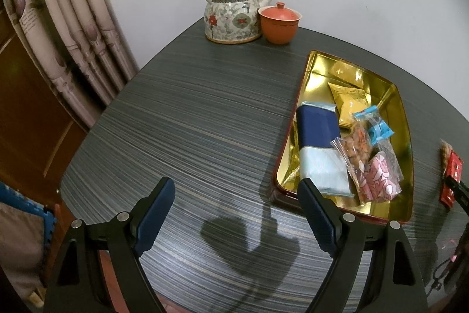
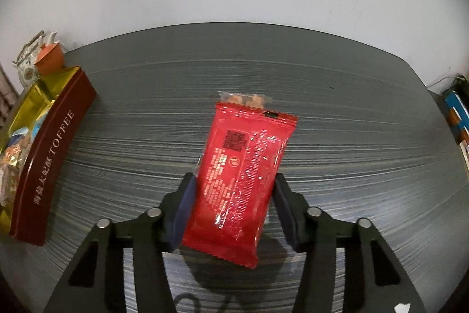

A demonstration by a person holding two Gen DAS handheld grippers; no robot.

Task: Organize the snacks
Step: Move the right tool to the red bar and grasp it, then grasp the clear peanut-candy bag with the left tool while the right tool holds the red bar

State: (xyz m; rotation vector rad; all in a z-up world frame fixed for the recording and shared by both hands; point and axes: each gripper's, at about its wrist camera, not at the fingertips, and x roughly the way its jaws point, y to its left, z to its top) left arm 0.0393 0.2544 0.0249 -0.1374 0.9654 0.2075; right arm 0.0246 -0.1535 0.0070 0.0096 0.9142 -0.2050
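A red snack packet (image 2: 243, 175) lies between the fingers of my right gripper (image 2: 234, 192). The left pad touches its edge and the right pad stands just off it, so whether the grip is closed is unclear. The packet's far end rests near the table and a clear packet of nuts (image 2: 246, 99) shows behind it. The red packet also shows at the right edge of the left wrist view (image 1: 451, 178). The gold-lined toffee tin (image 1: 310, 69) holds a blue packet (image 1: 318, 134), a pink packet (image 1: 378, 181) and other snacks. My left gripper (image 1: 237, 195) is open and empty above the table, left of the tin.
A floral teapot (image 1: 233, 15) and an orange lidded cup (image 1: 278, 22) stand at the back of the dark striped table (image 1: 190, 113). A curtain (image 1: 67, 19) hangs at the left. The tin's maroon wall (image 2: 55, 148) is left of the right gripper.
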